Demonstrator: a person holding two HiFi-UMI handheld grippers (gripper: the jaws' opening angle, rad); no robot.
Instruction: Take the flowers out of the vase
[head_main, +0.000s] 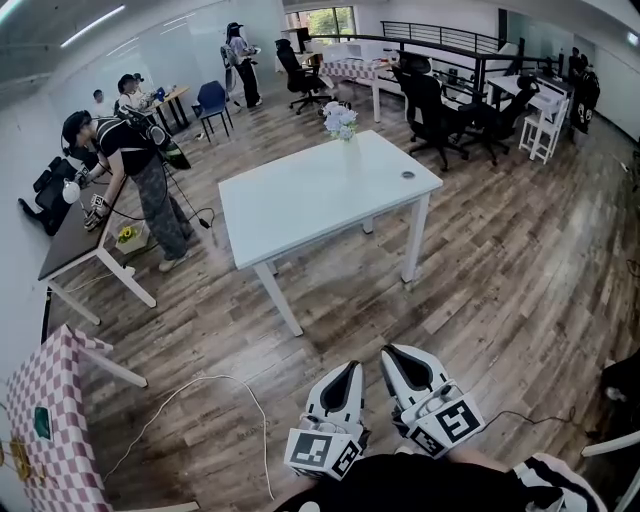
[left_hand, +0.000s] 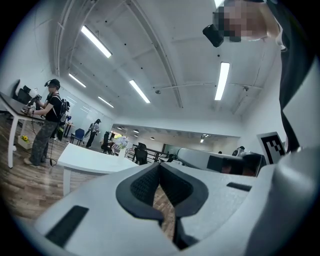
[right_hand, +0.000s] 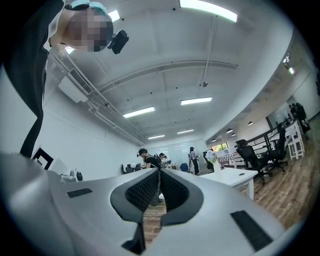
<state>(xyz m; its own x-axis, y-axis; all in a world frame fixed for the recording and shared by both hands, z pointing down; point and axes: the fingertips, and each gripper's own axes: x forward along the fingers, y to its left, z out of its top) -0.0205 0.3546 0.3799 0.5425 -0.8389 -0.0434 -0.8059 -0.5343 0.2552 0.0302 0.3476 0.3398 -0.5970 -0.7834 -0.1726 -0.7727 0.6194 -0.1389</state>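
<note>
Long ceiling light strips (left_hand: 95, 41) light the room brightly and evenly; in both gripper views they blow out to plain white. A window (head_main: 330, 20) beyond the far edge of the white table (head_main: 300, 200) adds daylight. Faint, soft shadow lies on the wooden floor (head_main: 480, 270) under the table's near edge. Every view bows at its edges, the gripper views with dark corners. Close to the lens, the left gripper (left_hand: 159, 165) and right gripper (right_hand: 160, 171) look soft.
</note>
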